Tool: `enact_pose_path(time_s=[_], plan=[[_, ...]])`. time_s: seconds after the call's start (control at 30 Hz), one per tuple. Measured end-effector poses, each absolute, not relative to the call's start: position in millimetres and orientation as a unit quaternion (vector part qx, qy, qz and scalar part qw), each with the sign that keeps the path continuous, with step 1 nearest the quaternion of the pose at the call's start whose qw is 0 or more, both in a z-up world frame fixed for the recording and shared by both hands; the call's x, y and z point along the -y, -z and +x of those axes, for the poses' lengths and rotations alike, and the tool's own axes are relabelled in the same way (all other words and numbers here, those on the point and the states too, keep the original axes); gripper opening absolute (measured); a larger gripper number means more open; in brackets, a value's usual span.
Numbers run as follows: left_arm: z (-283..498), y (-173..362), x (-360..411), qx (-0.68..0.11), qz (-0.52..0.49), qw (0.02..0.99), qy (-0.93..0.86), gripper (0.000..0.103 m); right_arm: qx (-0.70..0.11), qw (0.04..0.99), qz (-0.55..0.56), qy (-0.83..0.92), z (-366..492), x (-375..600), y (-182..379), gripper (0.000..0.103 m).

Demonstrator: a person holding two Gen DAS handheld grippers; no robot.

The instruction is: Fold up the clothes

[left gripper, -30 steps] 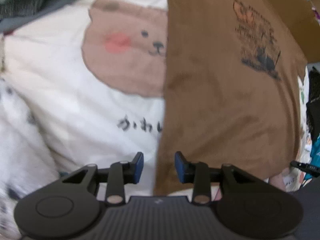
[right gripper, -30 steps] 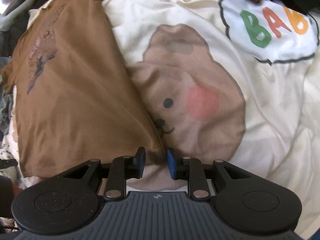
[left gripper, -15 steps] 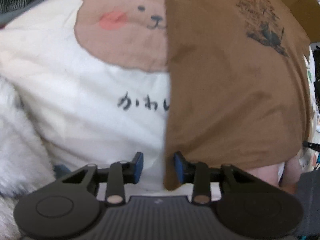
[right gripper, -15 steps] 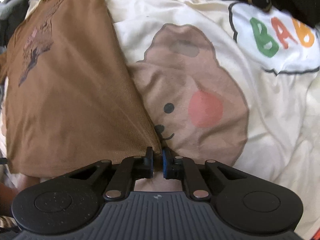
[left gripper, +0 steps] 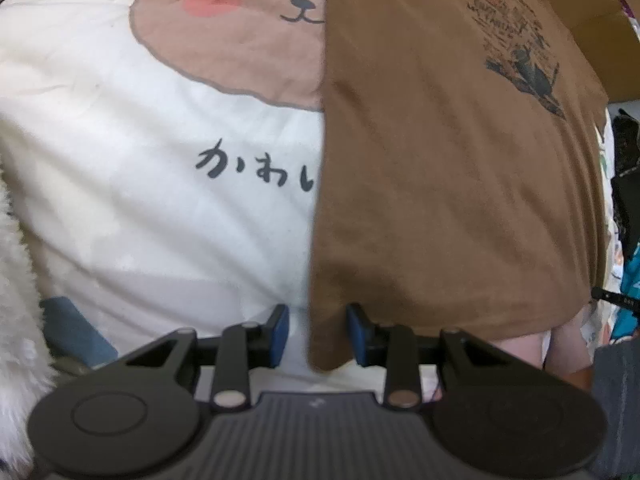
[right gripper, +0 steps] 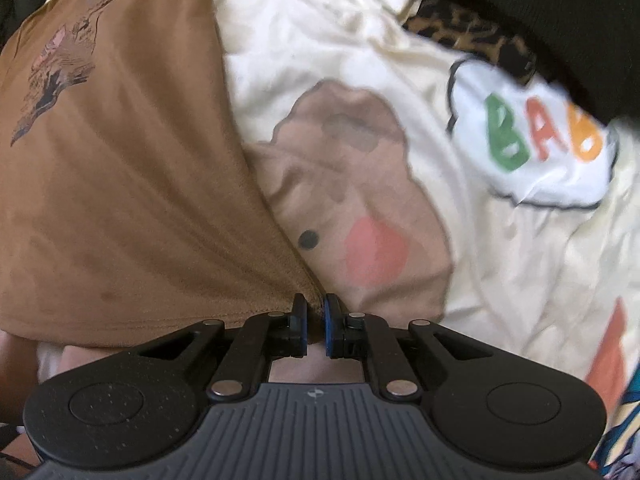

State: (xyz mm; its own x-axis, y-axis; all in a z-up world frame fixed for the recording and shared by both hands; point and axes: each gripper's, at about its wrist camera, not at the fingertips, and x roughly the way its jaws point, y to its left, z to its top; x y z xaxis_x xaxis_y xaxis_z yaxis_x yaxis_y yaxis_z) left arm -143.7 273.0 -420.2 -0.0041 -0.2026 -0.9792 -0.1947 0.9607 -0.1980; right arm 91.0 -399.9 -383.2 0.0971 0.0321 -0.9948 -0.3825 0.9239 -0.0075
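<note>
One brown T-shirt (left gripper: 440, 168) lies flat on the bed, over a cream bear-print duvet (left gripper: 140, 208) with one bear face showing. Two grippers are mine. On my right gripper (right gripper: 315, 322) the jaws are pressed together, pinching one corner of the shirt's hem. On my left gripper (left gripper: 316, 334) the jaws stand spread, the shirt's other bottom corner between them, pads not pressing it.

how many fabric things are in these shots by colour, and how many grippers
brown shirt: 1
cream bear-print bedding: 1
white fluffy fabric: 1
leopard-print fabric: 1
grippers: 2, left gripper and right gripper
total: 6
</note>
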Motion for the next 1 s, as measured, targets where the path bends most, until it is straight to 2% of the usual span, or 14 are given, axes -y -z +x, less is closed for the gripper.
enact_pose_path(time_s=[0.33, 0.37, 0.43, 0.57, 0.83, 1.0], plan=[[-150.7, 428.9, -275.0, -0.694, -0.189, 0.694, 0.022, 0.037, -0.661, 0.723, -0.142, -0.142, 93.2, 396.7, 386.9, 0.006], [-152.4, 431.2, -281.4, -0.69, -0.209, 0.693, 0.016, 0.034, -0.663, 0.722, -0.14, -0.14, 94.4, 397.1, 388.0, 0.006], [-155.7, 435.8, -294.2, -0.681, -0.247, 0.689, 0.003, 0.018, -0.667, 0.72, -0.132, -0.137, 96.7, 398.2, 390.4, 0.006], [-153.0, 433.1, -286.7, -0.696, -0.252, 0.672, 0.014, 0.006, -0.681, 0.711, -0.108, -0.137, 99.7, 401.5, 393.3, 0.006], [-130.8, 395.5, -288.1, -0.693, -0.233, 0.682, 0.025, 0.004, -0.691, 0.704, -0.076, -0.145, 102.8, 407.1, 357.1, 0.006], [-118.3, 350.0, -286.2, -0.669, -0.235, 0.704, 0.031, 0.004, -0.682, 0.711, -0.068, -0.159, 103.4, 400.9, 320.7, 0.005]])
